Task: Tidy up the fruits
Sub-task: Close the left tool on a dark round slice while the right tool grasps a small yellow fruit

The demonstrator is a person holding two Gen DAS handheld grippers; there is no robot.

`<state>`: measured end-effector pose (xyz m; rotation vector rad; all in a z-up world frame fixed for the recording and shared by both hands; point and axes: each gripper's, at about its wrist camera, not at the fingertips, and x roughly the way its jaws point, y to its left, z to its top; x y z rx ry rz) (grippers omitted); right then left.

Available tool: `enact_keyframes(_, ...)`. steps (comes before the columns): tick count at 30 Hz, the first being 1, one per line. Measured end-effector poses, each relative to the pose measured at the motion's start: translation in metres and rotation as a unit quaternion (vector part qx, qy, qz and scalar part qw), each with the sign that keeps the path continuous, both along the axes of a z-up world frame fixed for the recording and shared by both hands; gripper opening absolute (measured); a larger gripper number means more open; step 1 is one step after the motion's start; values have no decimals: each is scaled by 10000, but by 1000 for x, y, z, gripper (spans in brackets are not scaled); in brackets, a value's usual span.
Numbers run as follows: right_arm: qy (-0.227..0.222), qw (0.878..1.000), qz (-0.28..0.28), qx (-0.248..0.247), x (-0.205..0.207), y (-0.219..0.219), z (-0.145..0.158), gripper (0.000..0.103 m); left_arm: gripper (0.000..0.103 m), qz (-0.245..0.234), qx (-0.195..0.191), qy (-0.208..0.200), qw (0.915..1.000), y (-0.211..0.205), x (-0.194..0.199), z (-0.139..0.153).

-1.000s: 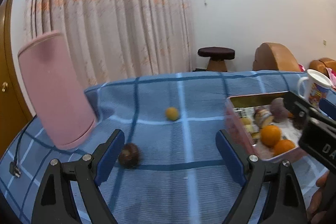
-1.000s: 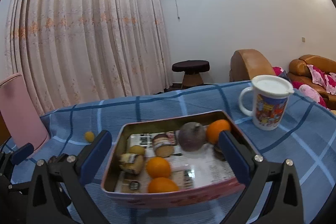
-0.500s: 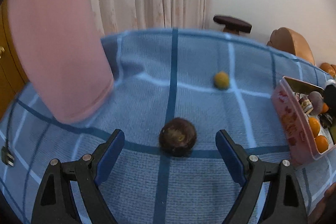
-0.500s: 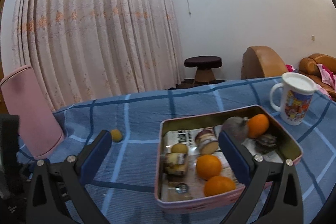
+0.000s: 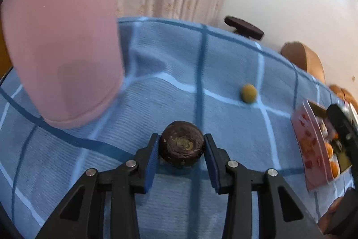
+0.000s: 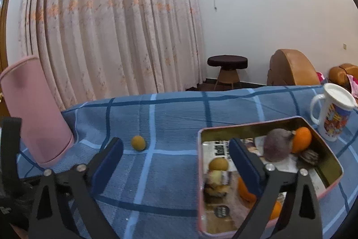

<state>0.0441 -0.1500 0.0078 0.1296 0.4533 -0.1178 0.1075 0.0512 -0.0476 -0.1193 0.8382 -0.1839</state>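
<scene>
In the left wrist view, your left gripper points steeply down at the blue checked tablecloth, and its jaws are closing on the dark brown fruit — both blue pads sit against the fruit's sides, with the fruit on the cloth between them. A second ago those jaws stood wide and the fruit lay off to the left of them; half a second ago it was centred but untouched. The pink cylinder looms at the table's left edge, nearer than before. The small yellow fruit lies farther along the cloth, and the pink tin shows at the right edge.

In the right wrist view, your right gripper is tilted gently down with its jaws wide, just starting to close, and nothing is held between them. The small yellow fruit sits just beyond the left finger. The tin, holding oranges and other items, has slid from the centre of this view to the right — the right finger now overlaps its inside. The white mug stands near the table's right edge.
</scene>
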Motion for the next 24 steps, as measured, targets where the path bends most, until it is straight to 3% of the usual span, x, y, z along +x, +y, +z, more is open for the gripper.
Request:
enact_keyframes(3, 228, 9995, 198, -19, 22, 13, -4, 94, 41, 289, 161, -195, 9993, 11, 5, 6)
enact_keyframes(8, 842, 9954, 461, 35, 66, 28, -17, 83, 41, 539, 511, -361, 9966, 28, 9, 13)
enact_keyframes(15, 1828, 9815, 539, 198, 120, 36, -41, 64, 41, 494, 127, -206, 9985, 43, 12, 8)
enact_keyframes(17, 2078, 9769, 474, 161, 127, 37, -48, 54, 41, 484, 167, -232, 9984, 41, 10, 9)
enact_keyframes(20, 2076, 9769, 499, 23, 128, 40, -48, 47, 41, 473, 228, -268, 9983, 48, 14, 11)
enact_keyframes(21, 2084, 9766, 524, -28, 127, 42, -48, 41, 41, 477, 235, -276, 9982, 41, 14, 11)
enact_keyframes(22, 2074, 9767, 551, -44, 126, 42, -48, 29, 41, 488, 237, -282, 9981, 41, 14, 11)
enact_keyframes(24, 2024, 9770, 665, 81, 121, 40, -48, 29, 41, 503, 238, -290, 9980, 42, 13, 11)
